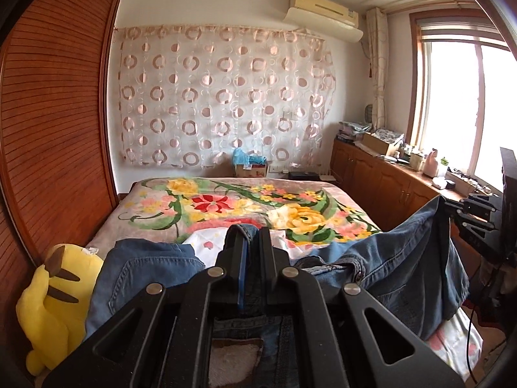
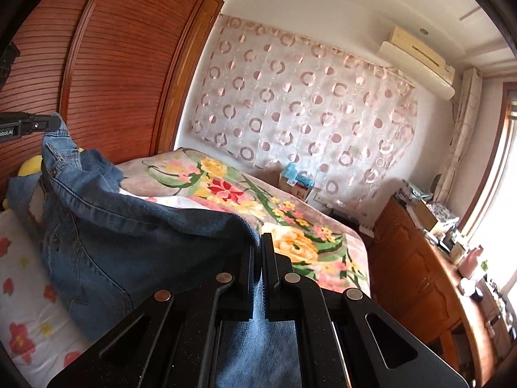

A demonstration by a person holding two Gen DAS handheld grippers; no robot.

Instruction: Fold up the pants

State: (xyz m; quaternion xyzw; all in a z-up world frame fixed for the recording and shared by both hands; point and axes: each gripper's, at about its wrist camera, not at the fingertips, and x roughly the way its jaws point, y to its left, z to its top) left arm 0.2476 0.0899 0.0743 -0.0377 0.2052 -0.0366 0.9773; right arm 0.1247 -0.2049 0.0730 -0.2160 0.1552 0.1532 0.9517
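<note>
Both grippers clenched on the same garment, blue denim pants [image 1: 404, 258], lifted above the bed. Left gripper [image 1: 248, 236]: black two-finger jaws pinched tight on a denim edge, fabric sandwiched between the pads and running back toward the camera. Right gripper [image 2: 258, 242]: black jaws clamped on another denim edge, blue cloth passing between the fingers and spreading below them.

In the left wrist view the pants hang in a slack span from the left gripper across to the right gripper at the far right edge, with a metal rivet button visible near the middle fold. In the right wrist view the denim slopes up and left from the right gripper to the left gripper at the far left edge, seams and stitching showing on the draped panel.

Under the pants: a bed with a pinkish plush blanket printed with yellow and red flowers [image 1: 226, 200], and a white sheet with small red flowers [image 2: 29, 307] at the near end. A yellow plush toy with brown-tipped ears [image 1: 55, 297] sits on the left beside the reddish-brown slatted wooden wardrobe [image 1: 55, 113]. Sheer curtain with pink circles [image 1: 223, 97] covers the far wall; white wall air conditioner [image 1: 323, 13] above it. Wooden low cabinet [image 1: 381, 174] under the bright window, cluttered top.
</note>
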